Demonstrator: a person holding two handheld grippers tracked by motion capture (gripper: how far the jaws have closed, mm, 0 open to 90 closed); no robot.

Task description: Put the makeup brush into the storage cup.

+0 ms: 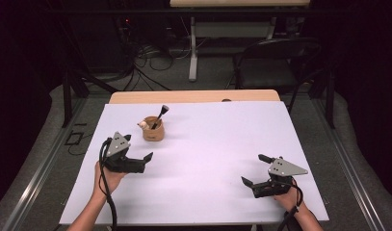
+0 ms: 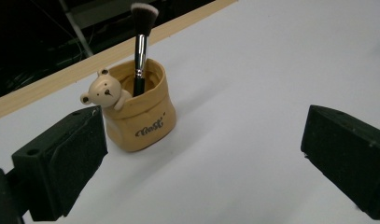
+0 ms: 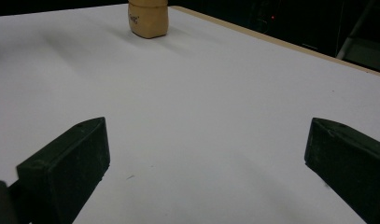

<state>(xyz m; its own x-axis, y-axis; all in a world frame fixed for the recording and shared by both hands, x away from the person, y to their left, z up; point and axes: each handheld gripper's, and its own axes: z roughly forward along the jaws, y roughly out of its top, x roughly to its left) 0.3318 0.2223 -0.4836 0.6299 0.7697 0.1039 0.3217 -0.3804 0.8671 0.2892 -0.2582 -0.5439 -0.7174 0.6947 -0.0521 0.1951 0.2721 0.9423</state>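
left gripper (image 1: 141, 153): jaws spread, nothing held | pot (image 2: 138, 109) with brush (image 2: 141, 46) upright on table (image 1: 208, 144), just ahead of jaws, nearer one jaw, not touching | right gripper (image 1: 254, 171): jaws spread, nothing held, pot (image 3: 148, 18) well apart ahead

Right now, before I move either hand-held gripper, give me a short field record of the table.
surface: white sheet over a wooden table
holder: tan bear-faced pot, upright, rear left of sheet
contents: makeup brush standing in the pot, bristles up
left hand-held gripper: open, empty, just short of the pot, not touching
right hand-held gripper: open, empty, front right, far from the pot
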